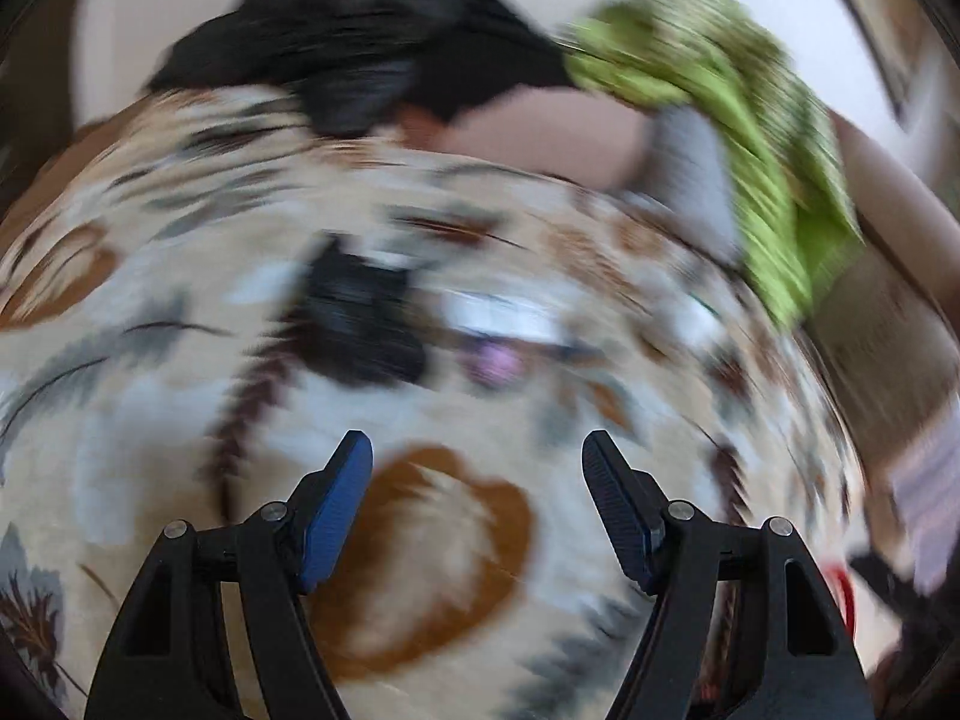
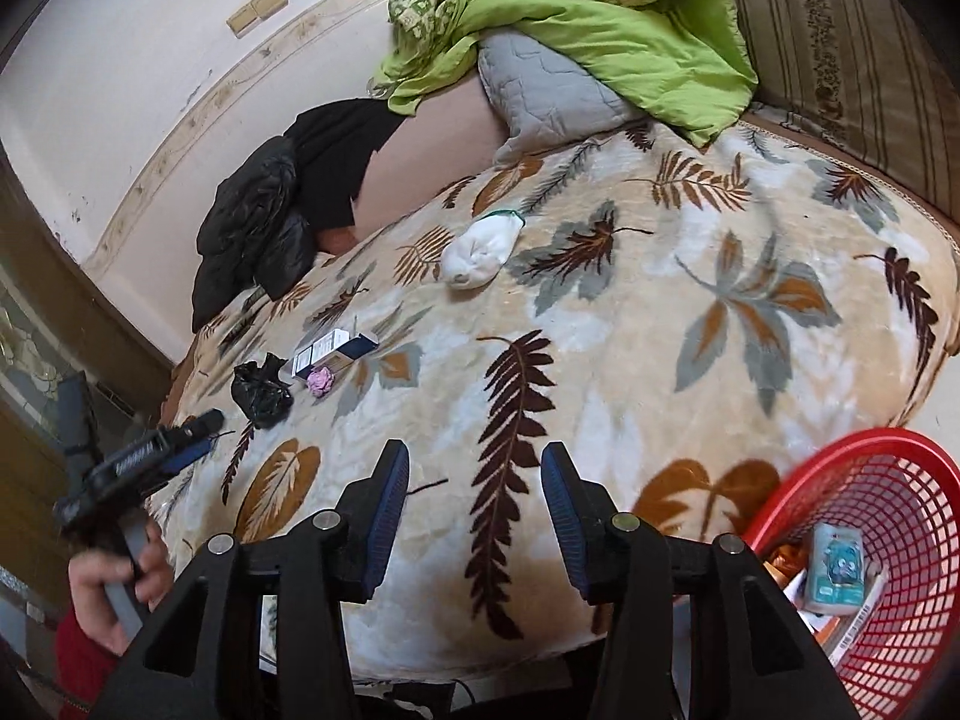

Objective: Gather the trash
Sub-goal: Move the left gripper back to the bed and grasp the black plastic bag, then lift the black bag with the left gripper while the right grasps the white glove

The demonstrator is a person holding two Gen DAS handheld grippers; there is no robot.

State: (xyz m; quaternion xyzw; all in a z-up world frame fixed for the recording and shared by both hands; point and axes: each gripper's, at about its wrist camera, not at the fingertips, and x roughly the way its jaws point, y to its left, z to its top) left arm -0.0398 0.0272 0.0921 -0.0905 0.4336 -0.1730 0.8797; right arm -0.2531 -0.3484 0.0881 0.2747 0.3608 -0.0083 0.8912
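Note:
On the leaf-patterned blanket (image 2: 660, 360) lie a crumpled black plastic bag (image 2: 262, 393), a small white and blue carton (image 2: 333, 351) and a purple paper wad (image 2: 321, 382). In the blurred left wrist view they show as a black bag (image 1: 360, 324), a white carton (image 1: 504, 315) and a purple wad (image 1: 495, 363). My left gripper (image 1: 477, 480) is open above the blanket, short of the bag; it also shows in the right wrist view (image 2: 186, 432). My right gripper (image 2: 475, 498) is open and empty over the blanket's near edge. A red mesh basket (image 2: 900, 480) at right holds several packages.
A white sock (image 2: 480, 252) lies mid-blanket. A black jacket (image 2: 270, 222), a grey pillow (image 2: 540, 90) and a green quilt (image 2: 600, 30) sit at the far side by the wall. A striped headboard (image 2: 840, 48) is at right.

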